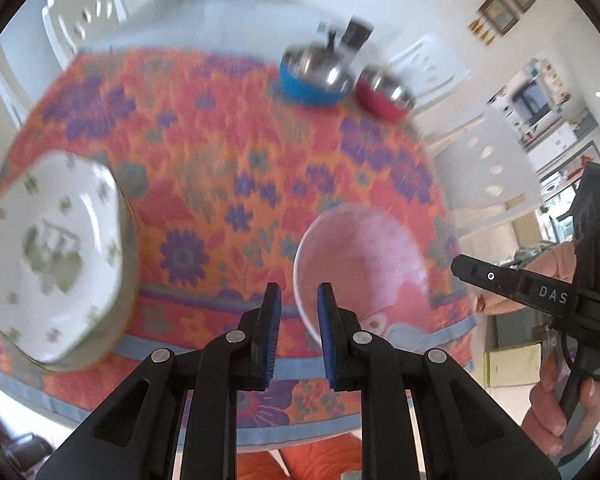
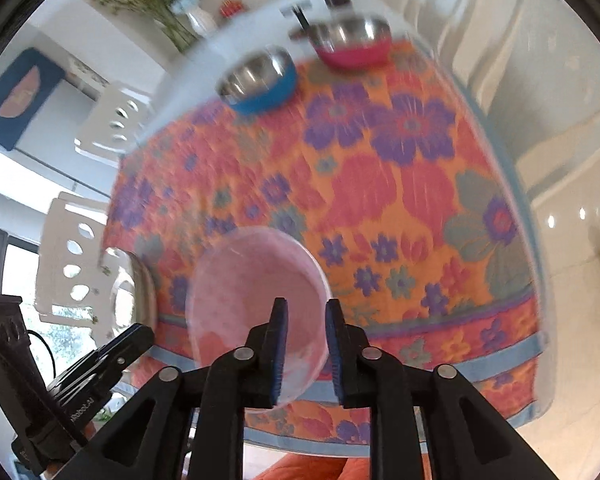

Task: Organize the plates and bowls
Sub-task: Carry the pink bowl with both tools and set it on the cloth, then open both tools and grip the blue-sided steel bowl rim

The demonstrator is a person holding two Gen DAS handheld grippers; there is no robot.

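A translucent pink bowl [image 1: 360, 256] sits on the flowered tablecloth [image 1: 220, 152] near the front edge. My left gripper [image 1: 299, 292] hovers just left of its rim, jaws nearly together with only cloth showing in the slit. My right gripper [image 2: 306, 308] is over the pink bowl [image 2: 252, 300], jaws slightly apart; the bowl's right rim runs through the gap without visible pressure from the pads. A white plate [image 1: 56, 256] with green print lies at the left. At the far side stand a blue steel bowl [image 1: 314, 76] and a red steel bowl [image 1: 384, 96]. Everything is motion-blurred.
White chairs [image 1: 488, 160] stand around the table. A dark cup and utensil [image 1: 354, 34] sit behind the steel bowls, with a vase of flowers [image 2: 196, 16] further back. A hand [image 1: 556, 412] holds the right gripper at the table's right.
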